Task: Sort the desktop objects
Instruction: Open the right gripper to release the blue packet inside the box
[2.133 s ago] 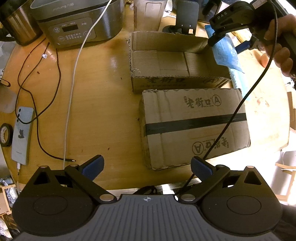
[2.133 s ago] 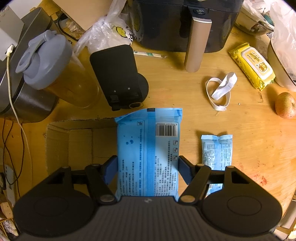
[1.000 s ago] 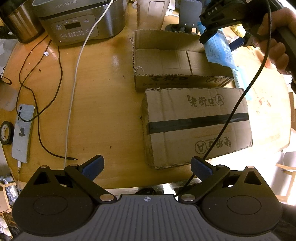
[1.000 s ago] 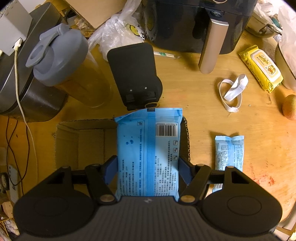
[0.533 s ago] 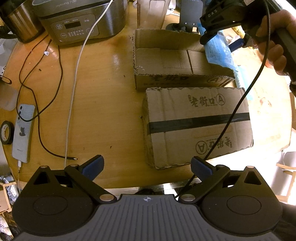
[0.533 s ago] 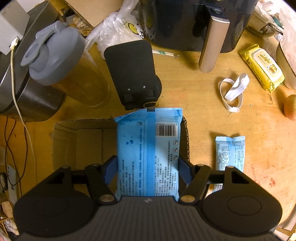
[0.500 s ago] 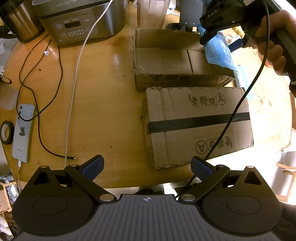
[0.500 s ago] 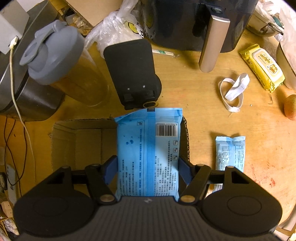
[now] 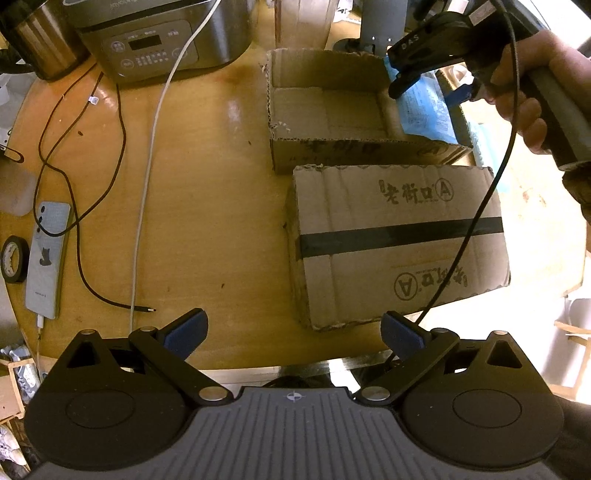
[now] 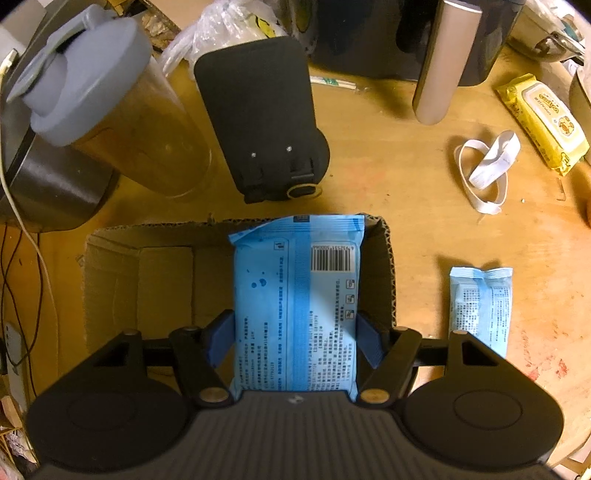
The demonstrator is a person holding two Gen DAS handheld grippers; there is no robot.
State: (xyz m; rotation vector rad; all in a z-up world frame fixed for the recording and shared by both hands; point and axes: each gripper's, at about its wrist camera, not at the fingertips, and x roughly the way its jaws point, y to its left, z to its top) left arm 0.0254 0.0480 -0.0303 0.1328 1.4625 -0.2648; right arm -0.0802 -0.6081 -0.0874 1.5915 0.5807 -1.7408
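My right gripper (image 10: 295, 338) is shut on a large blue wet-wipe pack (image 10: 297, 302) and holds it low over the right end of an open cardboard box (image 10: 147, 288). In the left wrist view the same pack (image 9: 424, 110) hangs at the right end of that box (image 9: 328, 107), with the right gripper (image 9: 428, 79) above it. A smaller blue pack (image 10: 480, 306) lies on the table right of the box. My left gripper (image 9: 293, 328) is open and empty at the table's near edge, in front of a closed taped carton (image 9: 399, 240).
Behind the box stand a black stand (image 10: 262, 122), a grey-lidded jug (image 10: 107, 122) and an air fryer (image 10: 432, 55). A white band (image 10: 487, 170) and yellow wipes (image 10: 543, 118) lie far right. A rice cooker (image 9: 159, 33), cables (image 9: 147, 158), phone (image 9: 48, 254) and tape roll (image 9: 14, 258) are left.
My right gripper has moved left and down with the blue pack, from beside the open box to low over its right end. My left gripper has stayed put.
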